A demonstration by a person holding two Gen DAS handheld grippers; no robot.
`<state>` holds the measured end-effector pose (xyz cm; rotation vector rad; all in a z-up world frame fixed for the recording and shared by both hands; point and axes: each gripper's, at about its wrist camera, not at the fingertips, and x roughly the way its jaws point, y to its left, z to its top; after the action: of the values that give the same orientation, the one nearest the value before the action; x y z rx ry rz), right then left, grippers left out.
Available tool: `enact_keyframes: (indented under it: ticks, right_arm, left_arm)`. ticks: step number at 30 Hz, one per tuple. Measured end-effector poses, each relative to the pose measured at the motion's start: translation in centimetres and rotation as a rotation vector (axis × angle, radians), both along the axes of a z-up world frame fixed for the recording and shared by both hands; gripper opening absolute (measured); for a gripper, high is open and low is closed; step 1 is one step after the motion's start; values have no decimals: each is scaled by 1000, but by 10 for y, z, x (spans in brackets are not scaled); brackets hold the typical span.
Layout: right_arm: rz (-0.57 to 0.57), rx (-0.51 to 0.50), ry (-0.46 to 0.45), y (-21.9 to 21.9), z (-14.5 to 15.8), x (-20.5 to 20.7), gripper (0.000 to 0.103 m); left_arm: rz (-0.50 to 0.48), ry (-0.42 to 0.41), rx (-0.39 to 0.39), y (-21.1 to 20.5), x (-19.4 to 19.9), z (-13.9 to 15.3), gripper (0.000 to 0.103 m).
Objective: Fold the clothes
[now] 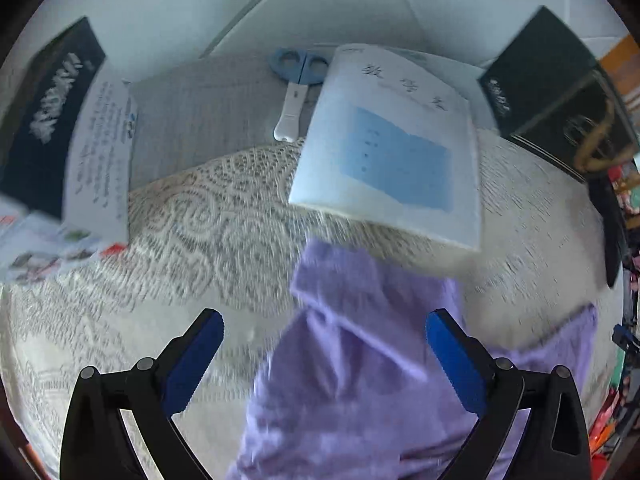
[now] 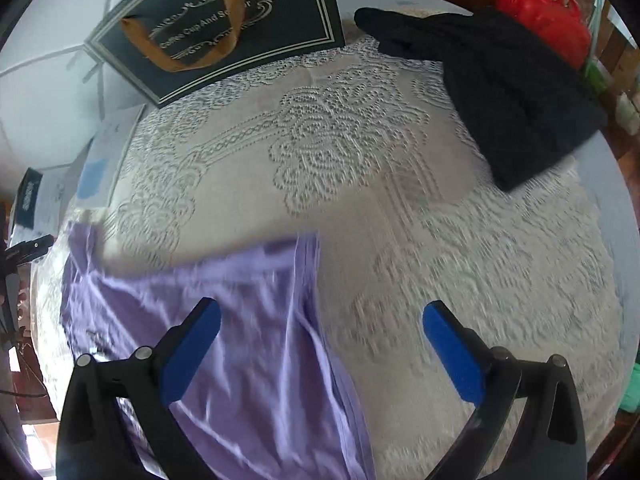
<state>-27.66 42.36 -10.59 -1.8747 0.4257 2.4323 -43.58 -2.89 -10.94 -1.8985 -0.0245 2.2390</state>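
Note:
A lilac garment (image 1: 360,360) lies crumpled on the lace-covered table (image 1: 180,240), reaching up to a white booklet. My left gripper (image 1: 324,324) hovers over it, open, its blue pads wide apart with nothing pinched. In the right wrist view the same lilac garment (image 2: 240,340) spreads over the lower left of the lace cloth (image 2: 440,240). My right gripper (image 2: 322,316) is open above the garment's right edge; its left pad is over the fabric and its right pad over bare lace. A black garment (image 2: 500,92) lies folded at the far right.
A white and blue booklet (image 1: 392,148), blue-handled scissors (image 1: 298,80) and dark boxes (image 1: 52,112) line the back of the table. A dark gift bag (image 2: 224,20) with tan handles stands at the back. A red bag (image 2: 544,12) sits beyond the black garment.

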Motion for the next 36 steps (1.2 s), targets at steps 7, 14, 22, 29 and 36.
enact_keyframes:
  ticks: [7, 14, 22, 29, 36]
  right_arm:
    - [29, 14, -33, -4, -15, -29, 103]
    - [48, 25, -84, -21, -44, -36, 103]
    - [151, 167, -53, -44, -37, -24, 9]
    - [207, 93, 135, -47, 5, 15, 7]
    - [308, 76, 316, -31, 51, 112, 7]
  left_arm:
    - [-25, -50, 8, 10, -10, -25, 102]
    - [-100, -52, -113, 30, 0, -42, 103]
    - [-102, 27, -91, 31, 22, -16, 10]
    - [-114, 125, 9, 22, 61, 28, 8]
    - [-116, 276, 76, -29, 168, 82, 8]
